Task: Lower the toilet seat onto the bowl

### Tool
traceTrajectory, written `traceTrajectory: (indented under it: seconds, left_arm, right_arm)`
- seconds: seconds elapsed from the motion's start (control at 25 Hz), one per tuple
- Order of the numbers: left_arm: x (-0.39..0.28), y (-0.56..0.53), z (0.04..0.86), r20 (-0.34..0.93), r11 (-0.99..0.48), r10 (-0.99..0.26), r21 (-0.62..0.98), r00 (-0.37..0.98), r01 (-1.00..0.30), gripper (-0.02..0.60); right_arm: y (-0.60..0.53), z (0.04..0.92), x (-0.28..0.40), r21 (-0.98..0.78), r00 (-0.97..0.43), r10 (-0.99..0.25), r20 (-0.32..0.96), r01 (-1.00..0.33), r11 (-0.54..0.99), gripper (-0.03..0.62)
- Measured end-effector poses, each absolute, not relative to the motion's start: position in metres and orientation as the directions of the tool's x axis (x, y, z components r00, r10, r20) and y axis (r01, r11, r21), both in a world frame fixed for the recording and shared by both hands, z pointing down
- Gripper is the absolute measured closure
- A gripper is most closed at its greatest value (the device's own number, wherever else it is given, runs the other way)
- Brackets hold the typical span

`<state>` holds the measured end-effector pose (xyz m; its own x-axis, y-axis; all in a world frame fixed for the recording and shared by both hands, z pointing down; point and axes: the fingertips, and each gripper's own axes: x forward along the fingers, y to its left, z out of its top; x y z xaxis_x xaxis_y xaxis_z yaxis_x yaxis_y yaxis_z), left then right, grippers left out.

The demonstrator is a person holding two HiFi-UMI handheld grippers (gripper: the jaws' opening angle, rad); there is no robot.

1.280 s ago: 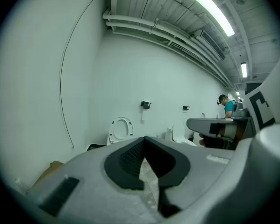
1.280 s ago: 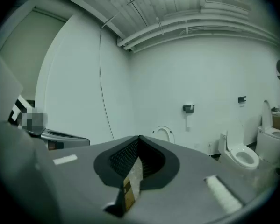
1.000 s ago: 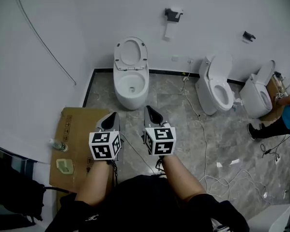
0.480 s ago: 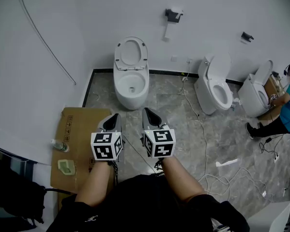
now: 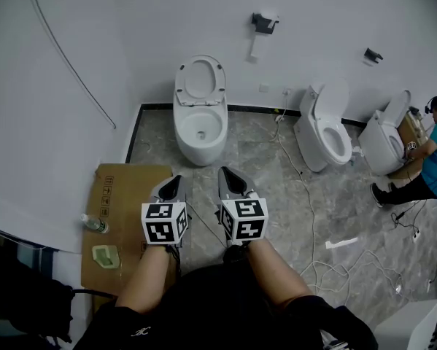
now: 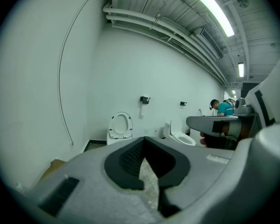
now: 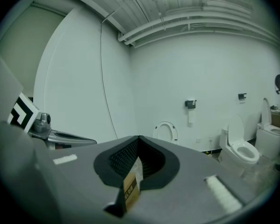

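No words or numbers can be read; the cardboard sheet (image 5: 127, 195) bears dark printed marks, too small to make out; the marker cubes (image 5: 164, 223) show only black-and-white square patterns.

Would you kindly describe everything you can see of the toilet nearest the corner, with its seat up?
The toilet is white and glossy, like ceramic: a rounded one-piece pedestal standing on the grey marbled floor, its back to the white wall near the left corner. Its ring seat is raised, upright against the wall. The bowl lies open, with a small dark hole at its bottom. Nothing else touches it.
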<state>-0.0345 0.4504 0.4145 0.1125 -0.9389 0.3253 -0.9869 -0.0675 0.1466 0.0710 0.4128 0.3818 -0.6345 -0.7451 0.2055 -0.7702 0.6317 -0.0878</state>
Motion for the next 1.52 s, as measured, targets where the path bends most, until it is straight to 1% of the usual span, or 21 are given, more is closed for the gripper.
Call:
traceTrajectory:
  seconds: [0.48, 1.24, 1.52]
  left_arm:
    - [-0.042, 0.348, 0.409, 0.337, -0.044, -0.938, 0.124, 0.084, -0.991, 0.574]
    - [-0.001, 0.156, 0.393, 0.345, -0.012, -0.938, 0.087, 0.041, -0.996, 0.574]
    - [0.006, 0.121, 0.395, 0.353, 0.011, -0.935, 0.090, 0.021, -0.996, 0.574]
  right_arm:
    - [0.305, 0.379, 0.068, -0.096, -0.651, -0.731, 0.205, -0.756, 0.647, 0.587]
    - [0.122, 0.376, 0.100, -0.111, -0.697, -0.683, 0.218, -0.713, 0.692, 0.587]
    - [0.087, 0.384, 0.109, -0.120, -0.707, -0.668, 0.234, -0.703, 0.701, 0.587]
